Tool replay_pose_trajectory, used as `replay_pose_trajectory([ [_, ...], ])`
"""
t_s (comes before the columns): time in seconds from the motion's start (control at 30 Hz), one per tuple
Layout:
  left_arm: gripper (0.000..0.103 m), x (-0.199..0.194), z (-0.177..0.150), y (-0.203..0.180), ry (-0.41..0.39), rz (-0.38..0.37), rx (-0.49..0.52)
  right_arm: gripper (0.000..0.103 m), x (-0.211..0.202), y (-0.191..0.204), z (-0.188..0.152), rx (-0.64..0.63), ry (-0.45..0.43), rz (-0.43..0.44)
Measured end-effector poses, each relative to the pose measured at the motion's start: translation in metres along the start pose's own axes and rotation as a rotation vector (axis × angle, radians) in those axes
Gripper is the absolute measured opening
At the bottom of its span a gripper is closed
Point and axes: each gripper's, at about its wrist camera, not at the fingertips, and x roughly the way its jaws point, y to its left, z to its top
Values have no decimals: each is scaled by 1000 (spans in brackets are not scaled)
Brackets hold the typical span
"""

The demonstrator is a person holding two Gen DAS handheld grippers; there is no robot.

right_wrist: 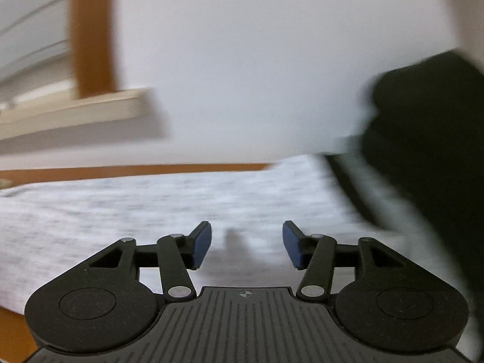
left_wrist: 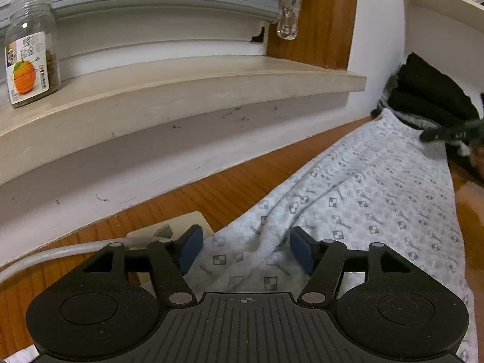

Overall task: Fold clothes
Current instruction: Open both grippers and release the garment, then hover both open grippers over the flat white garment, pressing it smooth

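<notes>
A pale garment [left_wrist: 378, 199] with a small grey checked print lies spread over the wooden table [left_wrist: 211, 193], running from near me to the far right. My left gripper [left_wrist: 246, 249] hovers open over its near wrinkled edge, cloth between the blue pads [left_wrist: 190, 249] but not pinched. In the blurred right wrist view the same garment [right_wrist: 121, 211] fills the middle, and my right gripper [right_wrist: 246, 243] stands open just above it. The right gripper's tip [left_wrist: 444, 133] also shows at the garment's far end in the left wrist view.
A pile of dark clothes [left_wrist: 429, 90] sits in the far right corner, seen as a dark clothes pile [right_wrist: 423, 127] in the right wrist view. A glass jar [left_wrist: 30, 51] stands on the window sill [left_wrist: 181, 87]. A white power strip [left_wrist: 169, 230] with cable lies at the near left.
</notes>
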Motion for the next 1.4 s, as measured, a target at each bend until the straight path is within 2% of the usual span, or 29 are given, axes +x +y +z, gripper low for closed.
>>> replay_pose_trajectory([
  [0.03, 68, 0, 0, 2, -2, 7, -13, 54, 8, 11, -2, -13, 9, 46],
  [0.1, 67, -1, 0, 7, -7, 21, -39, 55, 21, 28, -5, -56, 26, 83],
  [0.17, 66, -6, -1, 13, -19, 30, -52, 62, 30, 40, -9, -88, 36, 100],
  [0.37, 67, -34, 0, 38, -64, 46, -114, 72, 38, 39, -10, -126, 18, 151],
  [0.5, 71, -65, -5, 54, -87, 104, -129, 76, 39, 34, -12, -140, 19, 175],
  [0.63, 74, -106, -27, 74, -83, 236, -140, 84, 36, 33, -12, -155, 27, 193],
  [0.93, 77, -201, -104, 127, -51, 510, -268, 90, 39, 34, -11, -157, 34, 204],
  [1.0, 77, -212, -114, 133, -54, 546, -288, 90, 39, 34, -11, -157, 34, 202],
  [1.1, 77, -217, -117, 137, -46, 588, -267, 91, 40, 34, -12, -156, 36, 199],
  [1.4, 79, -190, -90, 113, -101, 545, -238, 94, 40, 33, -12, -151, 39, 191],
])
